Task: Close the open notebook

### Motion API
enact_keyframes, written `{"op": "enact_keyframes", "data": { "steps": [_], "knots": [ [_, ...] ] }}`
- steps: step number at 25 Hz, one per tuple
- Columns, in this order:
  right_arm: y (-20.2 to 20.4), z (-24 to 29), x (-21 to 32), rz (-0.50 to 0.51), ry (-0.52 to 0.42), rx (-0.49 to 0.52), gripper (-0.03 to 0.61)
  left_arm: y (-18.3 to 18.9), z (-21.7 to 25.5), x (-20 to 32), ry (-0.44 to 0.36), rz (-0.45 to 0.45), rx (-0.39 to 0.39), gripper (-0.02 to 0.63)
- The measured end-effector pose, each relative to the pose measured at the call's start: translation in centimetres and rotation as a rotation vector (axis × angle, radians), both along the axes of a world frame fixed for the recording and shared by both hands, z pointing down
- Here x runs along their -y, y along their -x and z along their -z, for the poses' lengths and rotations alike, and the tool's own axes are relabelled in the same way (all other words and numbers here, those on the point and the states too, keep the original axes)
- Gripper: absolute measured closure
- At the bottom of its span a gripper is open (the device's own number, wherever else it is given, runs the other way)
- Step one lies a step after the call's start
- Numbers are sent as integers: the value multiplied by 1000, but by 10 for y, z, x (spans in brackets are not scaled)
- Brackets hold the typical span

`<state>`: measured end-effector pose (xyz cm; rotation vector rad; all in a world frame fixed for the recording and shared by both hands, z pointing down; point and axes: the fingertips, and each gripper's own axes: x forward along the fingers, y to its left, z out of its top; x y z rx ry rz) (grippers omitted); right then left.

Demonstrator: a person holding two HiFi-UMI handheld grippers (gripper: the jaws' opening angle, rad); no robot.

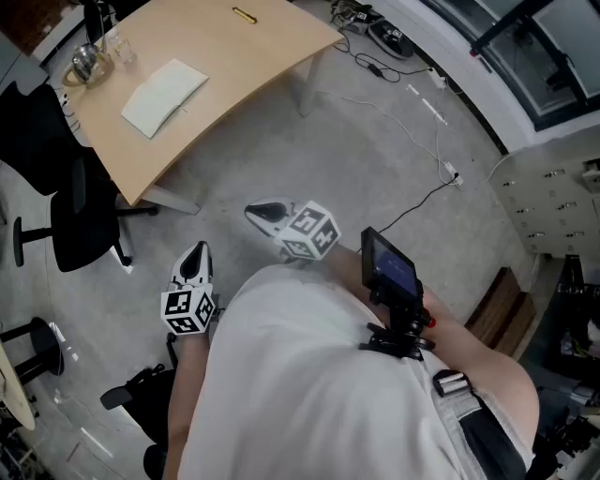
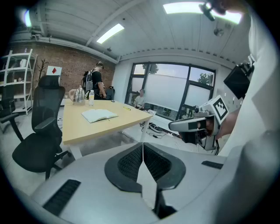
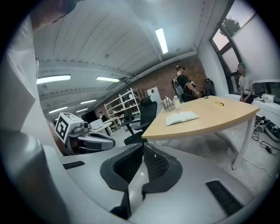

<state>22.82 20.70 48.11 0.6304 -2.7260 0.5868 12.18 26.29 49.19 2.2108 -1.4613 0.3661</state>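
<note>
The open notebook (image 1: 164, 94) lies flat with its white pages up on the light wooden table (image 1: 234, 56), far from both grippers. It also shows in the left gripper view as the notebook (image 2: 99, 115) and in the right gripper view as the notebook (image 3: 181, 117). My left gripper (image 1: 195, 253) is held low, close to the person's body over the floor, jaws pressed together and empty. My right gripper (image 1: 262, 213) hangs beside it, also shut on nothing. The left gripper (image 2: 142, 146) and right gripper (image 3: 143, 148) both point toward the table.
A yellow pen (image 1: 244, 14) lies near the table's far edge. A glass kettle (image 1: 86, 64) and a bottle (image 1: 117, 47) stand at its left end. A black office chair (image 1: 70, 211) stands left of the table. Cables (image 1: 412, 103) trail over the grey floor. People (image 2: 95, 81) stand beyond the table.
</note>
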Motion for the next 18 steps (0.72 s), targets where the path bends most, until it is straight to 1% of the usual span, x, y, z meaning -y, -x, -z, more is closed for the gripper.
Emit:
{"op": "enact_keyframes", "data": {
  "steps": [4,9,15,18],
  "knots": [
    [-5,6,35,44,-24,19,555,-9,3,29,-19,45,12,601],
    [-19,9,59,57,-20,31,555,-24,8,54,-16,64,6,601],
    [-28,4,81,76,-2,33,555,-15,5,70,4,120,20,601],
    [-26,3,92,79,14,32,555,-6,7,75,21,138,29,601]
  ]
}}
